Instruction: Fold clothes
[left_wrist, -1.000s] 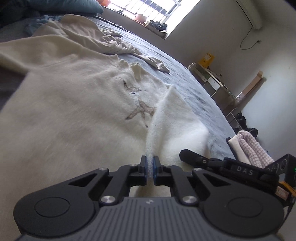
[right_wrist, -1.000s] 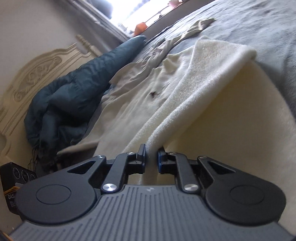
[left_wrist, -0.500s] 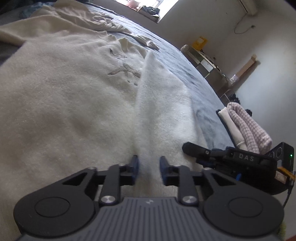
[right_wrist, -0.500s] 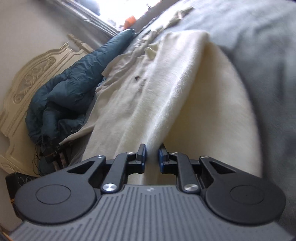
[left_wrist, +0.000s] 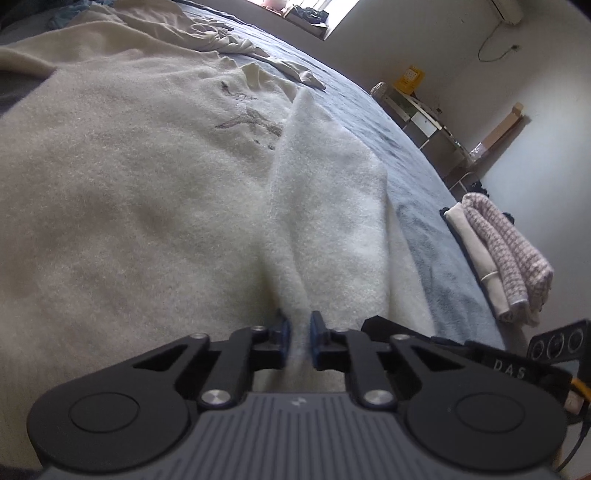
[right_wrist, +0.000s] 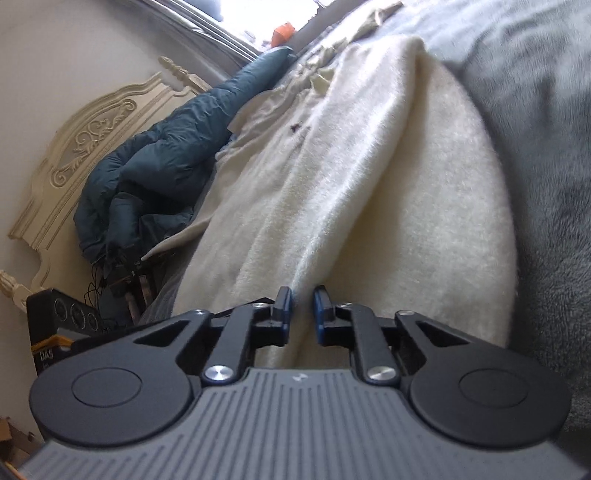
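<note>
Sweater: cream fleece sweater (left_wrist: 155, 206) lies spread on the grey bed (left_wrist: 373, 122), 1 side folded over.
Left tongs (left_wrist: 296, 334): clamped on that folded edge after briefly loosening and closing again.
Right tongs (right_wrist: 303, 314): pinching the same edge further along, having tightened slightly.
Change: both hands carried the flap across; likely mid-fold.
Left view only: folded stack (left_wrist: 502, 254).
Right view only: headboard (right_wrist: 92, 147), teal duvet (right_wrist: 166, 166).

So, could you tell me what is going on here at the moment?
A person is folding a cream fleece garment on a grey-blue bed with two handheld grippers. The left gripper, whose jaws have just been closing, and the right gripper each pinch a raised fold of it. Folded clothes lie stacked nearby.
</note>
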